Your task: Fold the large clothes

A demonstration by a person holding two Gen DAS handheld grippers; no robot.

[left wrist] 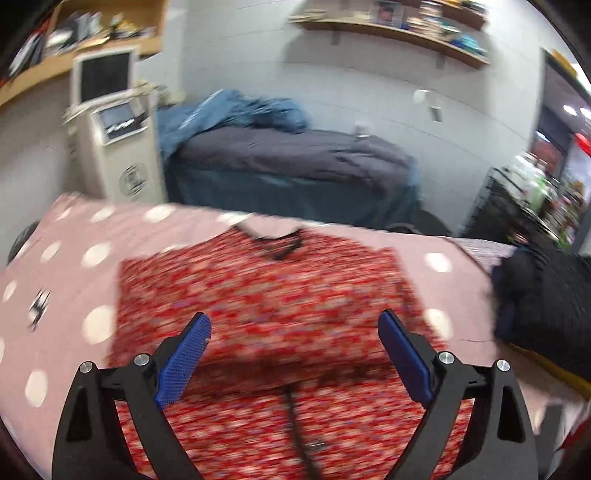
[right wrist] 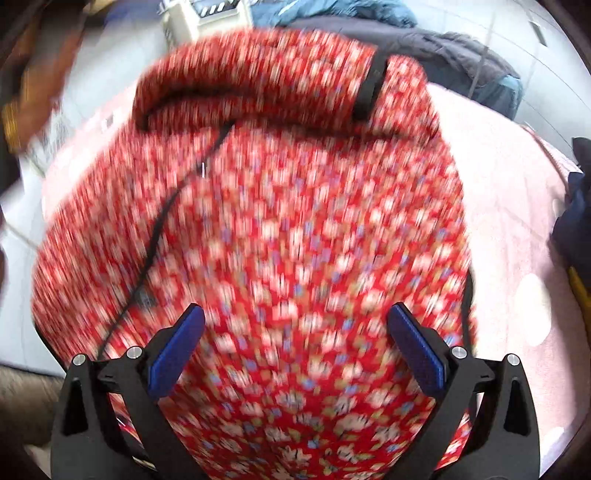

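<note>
A large red garment with a small white and blue flower print (left wrist: 266,295) lies spread on a pink sheet with white dots (left wrist: 74,258). It has black trim and a black cord down its middle. In the right wrist view the garment (right wrist: 295,221) fills the frame, with its far end folded over into a roll. My left gripper (left wrist: 295,325) is open and empty just above the near part of the garment. My right gripper (right wrist: 297,317) is open and empty, close above the cloth. Both views are blurred by motion.
A dark blue-black cloth pile (left wrist: 543,302) lies at the right edge of the pink sheet. Behind stands a bed with grey and blue bedding (left wrist: 288,158), a white machine with a screen (left wrist: 118,140) and wall shelves (left wrist: 391,29).
</note>
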